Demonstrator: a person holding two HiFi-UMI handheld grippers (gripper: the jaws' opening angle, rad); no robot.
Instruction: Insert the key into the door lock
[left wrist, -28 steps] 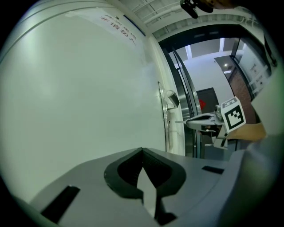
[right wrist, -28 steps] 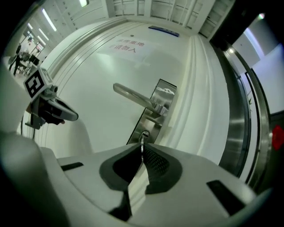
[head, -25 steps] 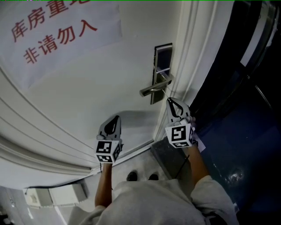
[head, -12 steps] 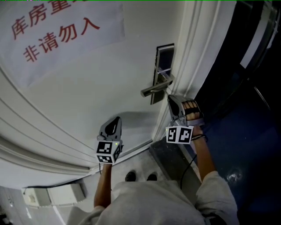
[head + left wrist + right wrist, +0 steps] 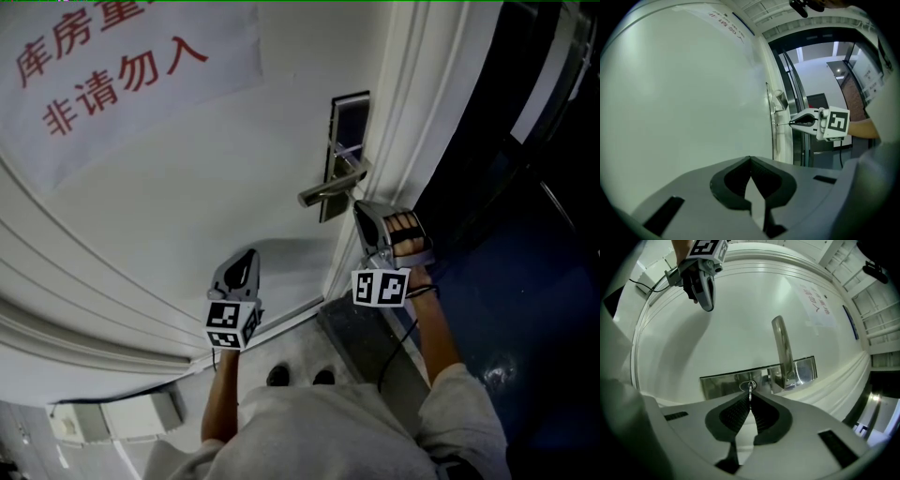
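The steel lock plate (image 5: 726, 383) sits on the white door (image 5: 216, 187), with the lever handle (image 5: 783, 352) beside the keyhole (image 5: 747, 385). My right gripper (image 5: 750, 398) is shut on a small metal key (image 5: 750, 392), whose tip is in the keyhole. In the head view the right gripper (image 5: 360, 212) points at the door just under the handle (image 5: 326, 193). The left gripper view shows the key (image 5: 783, 124) as a thin pin between the right gripper (image 5: 793, 123) and the plate. My left gripper (image 5: 247, 257) hovers near the bare door panel, lower left of the lock, shut and empty (image 5: 751, 159).
A paper notice with red characters (image 5: 112, 66) is stuck on the door upper left. The moulded door frame (image 5: 412, 112) runs right of the lock, with dark glass and blue floor (image 5: 525, 281) beyond. My shoes (image 5: 281, 377) stand at the grey sill.
My right gripper has rolled about its own axis with the key at the lock; its marker cube and hand now face differently. The left gripper has stayed put.
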